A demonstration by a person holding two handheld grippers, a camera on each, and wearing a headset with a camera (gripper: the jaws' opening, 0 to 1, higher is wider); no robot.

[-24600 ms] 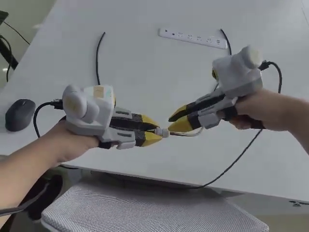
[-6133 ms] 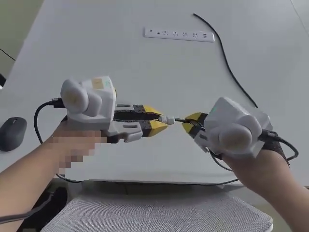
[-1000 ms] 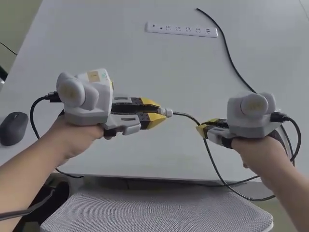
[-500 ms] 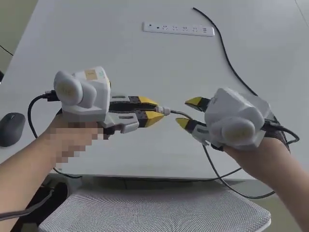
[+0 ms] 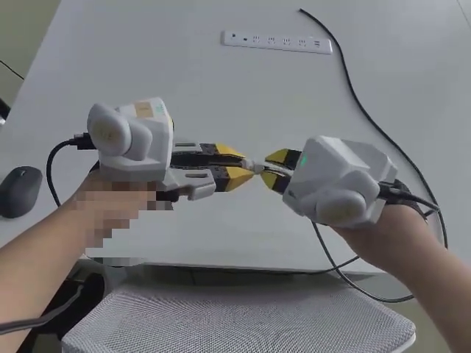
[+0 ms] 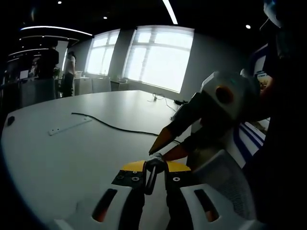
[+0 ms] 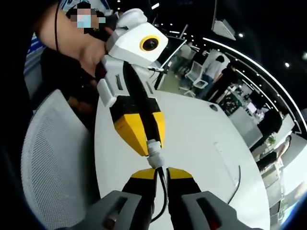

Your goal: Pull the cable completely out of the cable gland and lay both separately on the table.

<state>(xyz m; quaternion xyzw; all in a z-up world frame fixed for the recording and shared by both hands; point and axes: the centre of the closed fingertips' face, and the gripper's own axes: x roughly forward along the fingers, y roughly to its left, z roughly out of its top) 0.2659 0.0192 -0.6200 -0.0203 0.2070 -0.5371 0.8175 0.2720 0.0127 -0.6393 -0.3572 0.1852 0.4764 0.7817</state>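
Observation:
My left gripper [image 5: 241,168] is held level above the table's near edge and is shut on the small pale cable gland [image 5: 255,166]. In the left gripper view the gland [image 6: 154,164] sits between that gripper's [image 6: 154,168] yellow tips. My right gripper [image 5: 271,170] faces it tip to tip, shut on the black cable [image 7: 161,190] just behind the gland [image 7: 154,152]. The right gripper [image 7: 161,173] shows its tips almost touching the gland. The cable's slack [image 5: 327,250] hangs below the right hand.
A white power strip [image 5: 278,42] lies at the far side of the white table [image 5: 184,95], with another black cable [image 5: 360,103] running from it toward the right. A grey mouse [image 5: 16,193] is at the left edge. A mesh chair seat [image 5: 221,323] is below.
A second ago the right gripper held the cable farther right; half a second ago it stood open. It has now moved in against the gland and closed on the cable. The left gripper stayed put.

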